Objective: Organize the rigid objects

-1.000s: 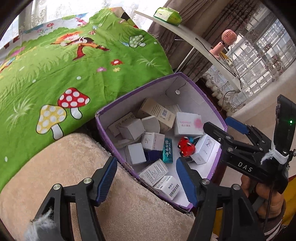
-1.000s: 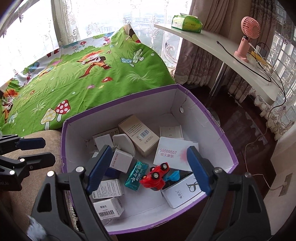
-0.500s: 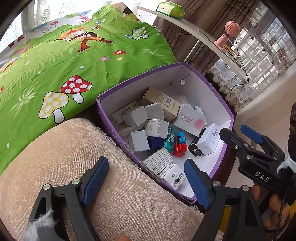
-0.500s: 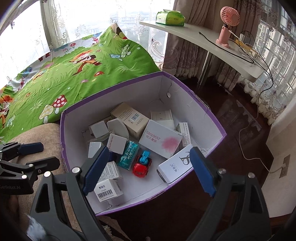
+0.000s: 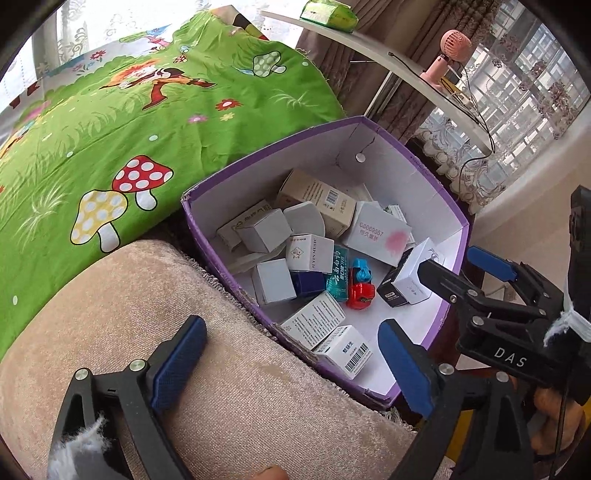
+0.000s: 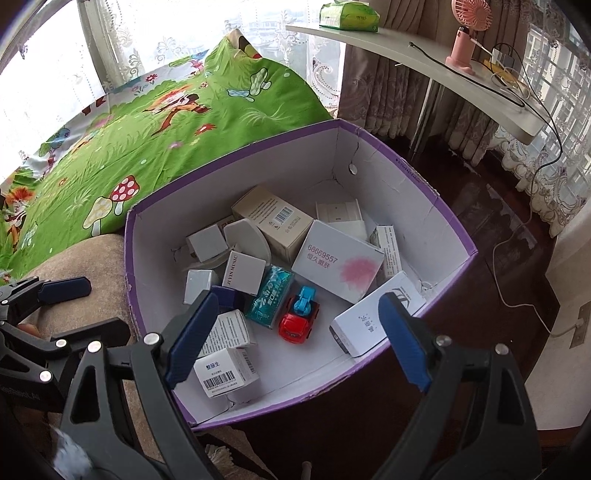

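Note:
A purple cardboard box [image 5: 448, 206] with a white inside holds several small cartons, a teal packet [image 5: 337, 274] and a red and blue toy car [image 5: 360, 284]. The box [image 6: 439, 218] and the car [image 6: 299, 317] also show in the right wrist view. My left gripper [image 5: 291, 363] is open and empty, above the beige cushion [image 5: 184, 354] at the box's near rim. My right gripper [image 6: 295, 339] is open and empty, above the box's near side. It shows in the left wrist view [image 5: 469, 267] beyond the box's right rim.
A green cartoon bedspread [image 5: 147, 110] lies behind the box. A white shelf [image 6: 443, 66] at the back right carries a pink fan [image 6: 465, 33], a green pack [image 6: 349, 16] and cables. Dark floor [image 6: 480, 206] lies to the right of the box.
Both grippers have pulled back and up from the box. The toy car has dropped from leaning on the cartons to lying flat on the box floor.

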The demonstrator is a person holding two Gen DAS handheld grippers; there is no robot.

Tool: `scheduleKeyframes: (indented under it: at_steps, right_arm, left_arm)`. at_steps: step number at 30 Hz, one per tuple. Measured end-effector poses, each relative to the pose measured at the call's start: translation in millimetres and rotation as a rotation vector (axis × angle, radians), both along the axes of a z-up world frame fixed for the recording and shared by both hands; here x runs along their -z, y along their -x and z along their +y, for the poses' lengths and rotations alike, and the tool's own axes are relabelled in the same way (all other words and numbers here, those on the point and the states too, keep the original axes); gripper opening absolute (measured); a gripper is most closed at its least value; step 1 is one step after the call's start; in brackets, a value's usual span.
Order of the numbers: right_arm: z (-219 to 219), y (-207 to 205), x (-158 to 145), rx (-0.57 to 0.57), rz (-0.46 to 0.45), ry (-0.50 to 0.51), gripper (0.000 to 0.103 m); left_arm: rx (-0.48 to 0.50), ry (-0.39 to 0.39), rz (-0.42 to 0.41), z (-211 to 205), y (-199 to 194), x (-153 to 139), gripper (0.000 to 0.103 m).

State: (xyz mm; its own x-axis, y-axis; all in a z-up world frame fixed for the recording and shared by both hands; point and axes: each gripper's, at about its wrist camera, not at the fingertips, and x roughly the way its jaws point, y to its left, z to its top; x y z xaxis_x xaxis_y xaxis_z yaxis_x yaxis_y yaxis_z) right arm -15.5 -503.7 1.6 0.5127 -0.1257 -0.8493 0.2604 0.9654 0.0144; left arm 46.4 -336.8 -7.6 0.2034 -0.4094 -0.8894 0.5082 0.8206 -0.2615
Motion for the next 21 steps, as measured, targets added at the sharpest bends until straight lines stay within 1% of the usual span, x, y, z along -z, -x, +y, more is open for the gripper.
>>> scheduleKeyframes:
  at_steps: [21]
  right_arm:
    - [4.2,-0.7,3.3,-0.018,0.017,0.010,0.090]
  left_arm:
    - [0.003,-0.004,-0.001,-0.1,-0.3,0.0,0.095]
